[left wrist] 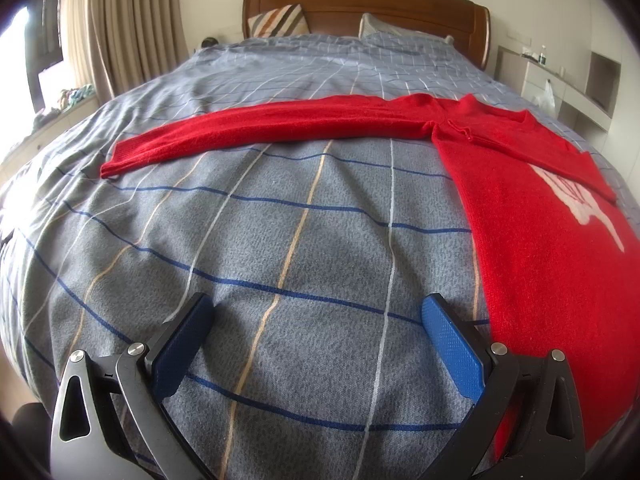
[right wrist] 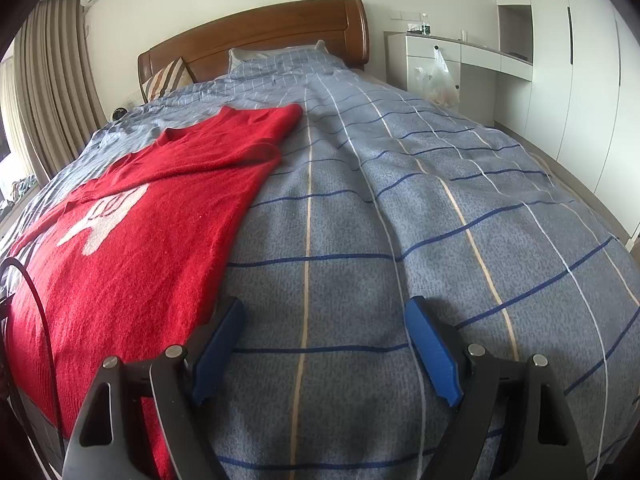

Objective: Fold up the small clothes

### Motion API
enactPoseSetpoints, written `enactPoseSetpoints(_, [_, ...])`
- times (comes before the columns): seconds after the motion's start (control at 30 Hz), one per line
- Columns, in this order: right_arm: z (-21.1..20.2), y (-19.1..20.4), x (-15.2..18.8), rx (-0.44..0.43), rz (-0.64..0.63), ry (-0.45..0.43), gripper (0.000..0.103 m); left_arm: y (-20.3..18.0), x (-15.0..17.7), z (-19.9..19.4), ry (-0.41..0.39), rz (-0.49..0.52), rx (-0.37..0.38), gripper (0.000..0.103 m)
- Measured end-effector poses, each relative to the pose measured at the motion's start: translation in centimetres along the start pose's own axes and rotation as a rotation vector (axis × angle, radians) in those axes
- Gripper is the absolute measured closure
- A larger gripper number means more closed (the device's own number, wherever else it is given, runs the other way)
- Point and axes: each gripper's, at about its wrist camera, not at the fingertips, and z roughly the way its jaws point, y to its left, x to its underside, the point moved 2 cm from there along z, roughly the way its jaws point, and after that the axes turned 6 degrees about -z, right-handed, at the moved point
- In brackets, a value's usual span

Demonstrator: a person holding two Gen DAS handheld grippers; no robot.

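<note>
A red knit sweater (left wrist: 540,216) with a white pattern lies flat on the blue-grey checked bedcover (left wrist: 280,240). One sleeve (left wrist: 248,132) stretches out to the left; the other sleeve is folded across the body (right wrist: 208,160). My left gripper (left wrist: 316,312) is open and empty above the cover, left of the sweater's lower edge. My right gripper (right wrist: 324,312) is open and empty, just right of the sweater (right wrist: 132,264); its left finger is near the sweater's side edge.
A wooden headboard (left wrist: 360,4) and pillows (left wrist: 280,20) stand at the far end. Curtains (left wrist: 120,28) hang at the left. A white desk and cabinets with a plastic bag (right wrist: 438,76) are at the right. A black cable (right wrist: 36,300) runs at the left edge.
</note>
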Motion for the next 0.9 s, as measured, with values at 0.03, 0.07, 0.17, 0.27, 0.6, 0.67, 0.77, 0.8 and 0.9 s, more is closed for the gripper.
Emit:
enactPoseSetpoints(0.03, [0.0,0.0,0.0,0.0,0.0,0.0,0.02,0.0,0.0,0.0,0.0,0.0,0.0,0.0])
enactPoseSetpoints(0.07, [0.0,0.0,0.0,0.0,0.0,0.0,0.02,0.0,0.0,0.0,0.0,0.0,0.0,0.0])
enactPoseSetpoints(0.17, [0.0,0.0,0.0,0.0,0.0,0.001,0.02,0.0,0.0,0.0,0.0,0.0,0.0,0.0])
enactPoseSetpoints(0.27, [0.0,0.0,0.0,0.0,0.0,0.0,0.02,0.0,0.0,0.0,0.0,0.0,0.0,0.0])
enactPoseSetpoints(0.6, [0.0,0.0,0.0,0.001,-0.001,0.0,0.019,0.0,0.0,0.0,0.004,-0.002,0.002,0.0])
enactPoseSetpoints(0.67, [0.0,0.0,0.0,0.0,0.0,0.0,0.019,0.1,0.0,0.0,0.013,-0.006,0.008,0.0])
enactPoseSetpoints(0.77, [0.0,0.0,0.0,0.001,-0.001,0.0,0.019,0.5,-0.1,-0.3,0.034,-0.022,0.034,0.0])
enactPoseSetpoints(0.8, [0.0,0.0,0.0,0.0,-0.001,0.0,0.019,0.7,-0.3,-0.4,0.044,-0.029,0.05,0.0])
enactPoseSetpoints(0.9, [0.0,0.1,0.0,0.0,0.0,0.0,0.019,2.1,-1.6,-0.7,0.061,-0.074,0.099,0.0])
